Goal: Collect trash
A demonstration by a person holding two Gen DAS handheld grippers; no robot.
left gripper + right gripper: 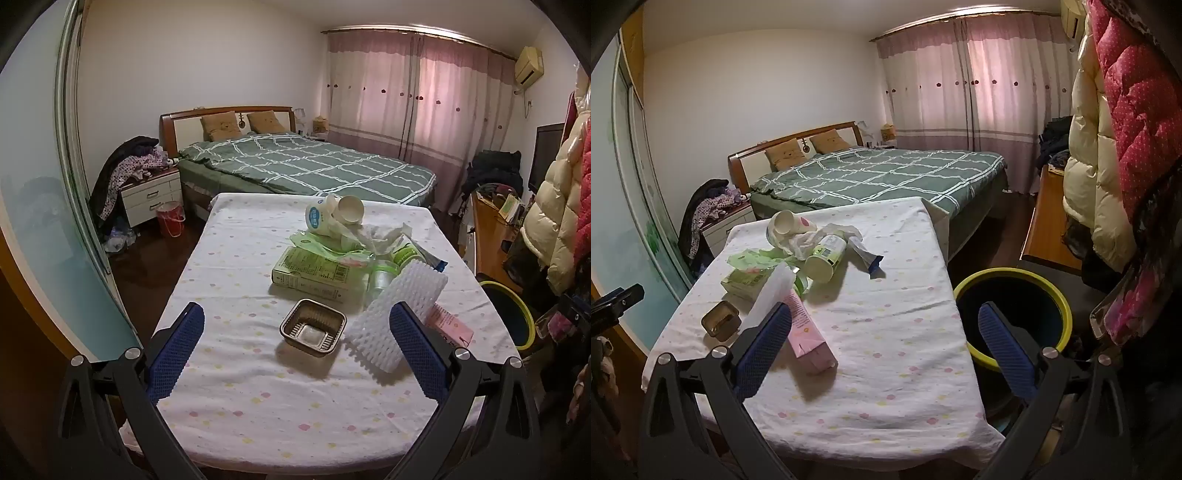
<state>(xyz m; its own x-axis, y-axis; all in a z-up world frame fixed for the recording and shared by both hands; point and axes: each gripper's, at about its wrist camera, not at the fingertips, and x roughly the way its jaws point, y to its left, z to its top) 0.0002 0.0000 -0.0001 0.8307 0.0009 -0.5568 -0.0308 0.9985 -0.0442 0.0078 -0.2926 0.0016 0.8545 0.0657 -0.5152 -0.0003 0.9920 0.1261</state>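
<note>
Two grippers hang over the near edge of the worktop [229,406], and on both we see the jaws spread as wide as they go, with nothing between them. The left gripper [295,343] tilts downward toward the small foil tray [313,328]; the right gripper [884,347] tilts down likewise, straddling the worktop's right edge with the pink carton [809,343] just beside its left finger and the yellow-rimmed bin [1015,317] on the floor beyond its right. From here our main worry is the tray: thin and shallow, it would likely crumple or skid across the loose cloth if the jaws close off-centre. The white foam sleeve [395,317] leans over the pink carton, so lifting either could drag the other off the edge. Farther on, the trash sits in a heap: a green box [314,275], crumpled tissue [384,236], a round can [827,258], a blue-tipped tube [868,254] and paper cups [349,210], some apparently stacked, though the fisheye makes that hard to judge. Pulling one piece may roll the can toward the bed [303,166] beyond.
</note>
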